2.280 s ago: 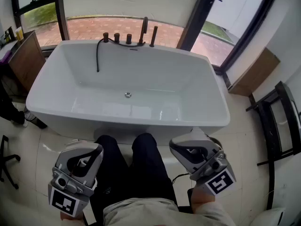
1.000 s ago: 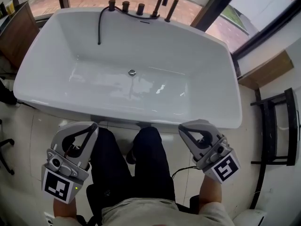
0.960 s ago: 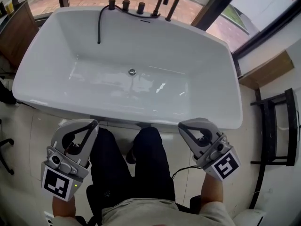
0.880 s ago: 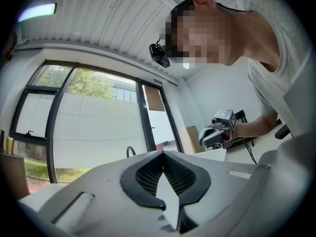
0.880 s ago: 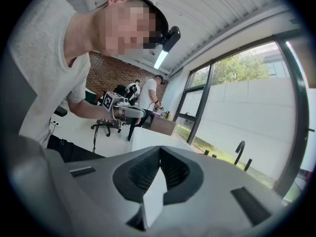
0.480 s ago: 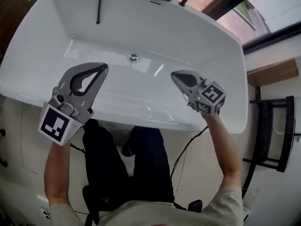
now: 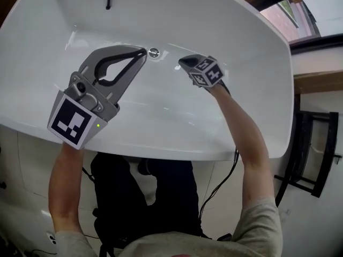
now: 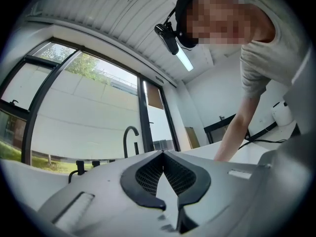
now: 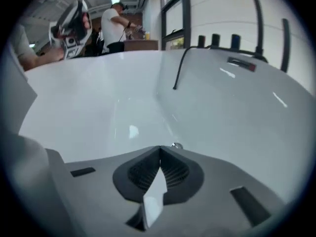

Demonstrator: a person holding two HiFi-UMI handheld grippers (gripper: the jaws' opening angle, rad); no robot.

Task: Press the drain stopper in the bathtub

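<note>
The small round chrome drain stopper [image 7: 154, 52] sits in the floor of the white bathtub [image 7: 257, 106], near the far wall. My right gripper [image 7: 181, 63] is shut and empty, reaching down into the tub with its tip just right of the stopper. In the right gripper view the drain stopper [image 9: 177, 145] shows just beyond the closed tip of the right gripper [image 9: 159, 148], apart from it. My left gripper [image 7: 143, 51] is shut and empty. It is held higher over the tub, and in the head view its tip lies just left of the stopper. The left gripper view looks upward past the shut left gripper [image 8: 162, 152].
A black shower hose [image 9: 180, 68] hangs down the tub's far wall from dark taps [image 9: 216, 40] on the rim. A black faucet [image 8: 129, 141] stands before tall windows. A black rack [image 7: 313, 154] stands right of the tub. People stand at a counter [image 9: 116, 26] in the background.
Both grippers have risen from beside the person's legs and moved forward over the tub. The right arm has stretched down inside toward the drain. The head has leaned over the tub.
</note>
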